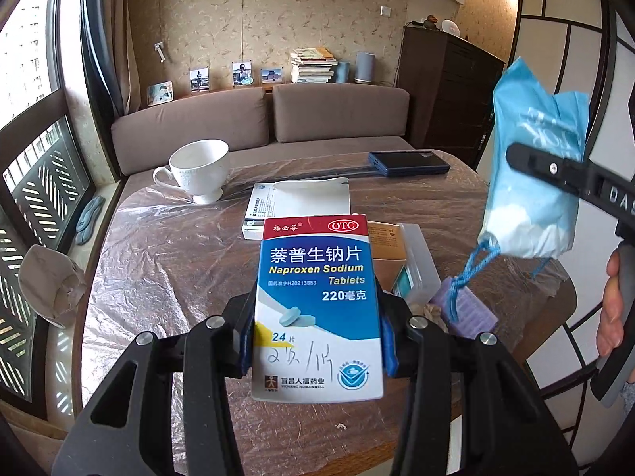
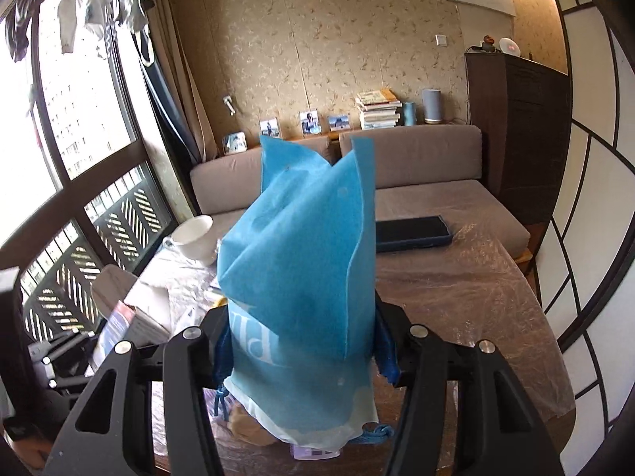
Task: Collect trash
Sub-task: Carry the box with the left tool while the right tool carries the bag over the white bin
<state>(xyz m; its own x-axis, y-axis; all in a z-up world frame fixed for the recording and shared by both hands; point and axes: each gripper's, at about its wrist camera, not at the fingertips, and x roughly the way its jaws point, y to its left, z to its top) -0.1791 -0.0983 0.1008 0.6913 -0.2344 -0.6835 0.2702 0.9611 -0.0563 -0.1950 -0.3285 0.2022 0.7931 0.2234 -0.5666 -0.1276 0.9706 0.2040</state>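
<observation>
Naproxen Sodium box: blue/white with a red top band, handwriting on the lower front, upright above the plastic-covered table. Left gripper clamped on its sides. Right gripper clenched on blue fabric bag, cord dangling, lifted off the table.

Both wrist views face sofa (over shared table).
</observation>
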